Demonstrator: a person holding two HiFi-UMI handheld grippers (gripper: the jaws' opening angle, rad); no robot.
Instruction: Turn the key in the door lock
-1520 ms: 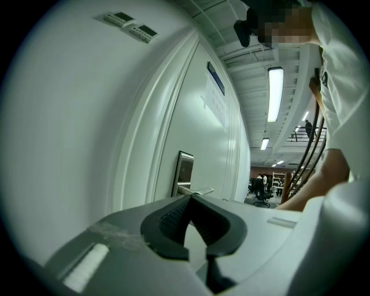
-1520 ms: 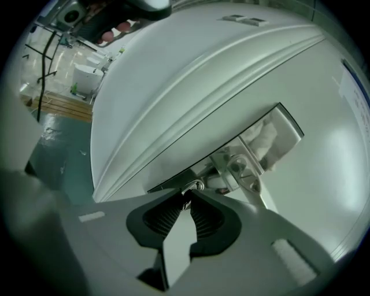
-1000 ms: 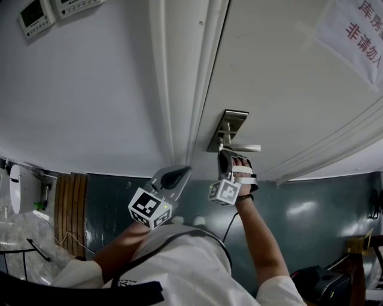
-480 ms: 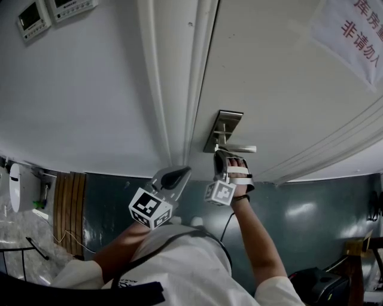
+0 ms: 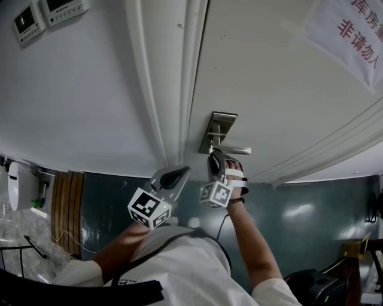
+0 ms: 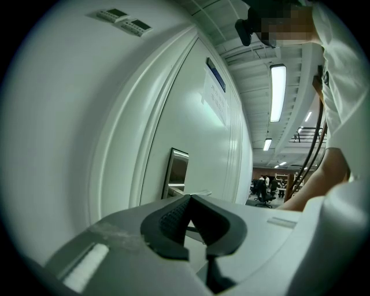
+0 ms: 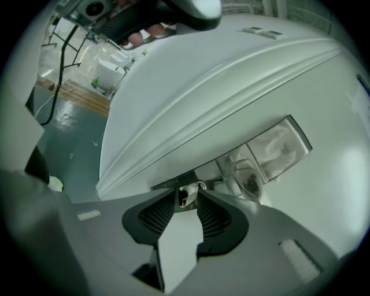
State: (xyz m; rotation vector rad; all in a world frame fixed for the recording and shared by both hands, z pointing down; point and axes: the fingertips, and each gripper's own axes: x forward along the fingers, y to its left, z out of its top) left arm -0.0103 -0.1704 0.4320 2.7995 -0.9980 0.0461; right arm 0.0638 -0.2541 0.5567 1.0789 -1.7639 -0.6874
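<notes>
A steel lock plate [image 5: 216, 128] with a lever handle [image 5: 236, 150] sits at the white door's edge. My right gripper [image 5: 213, 156] is up against the plate just below the handle. In the right gripper view a small metal key [image 7: 186, 195] sticks out of the lock between the right gripper's fingertips [image 7: 186, 199]. The jaws have just been opening and the pads stand slightly off the key. My left gripper [image 5: 179, 173] hangs left of the lock, off the door, its tips [image 6: 189, 198] together on nothing. The plate [image 6: 176, 170] shows beyond them.
The door frame [image 5: 179, 89] runs up left of the lock. A paper notice [image 5: 353, 30] hangs on the door at the upper right. Two wall panels [image 5: 45, 12] sit at the upper left. A wooden rack [image 5: 67, 203] stands on the dark green floor at the left.
The right gripper has rolled slightly at the lock and stayed in place. The whole head view has drifted left. The left gripper looks the same.
</notes>
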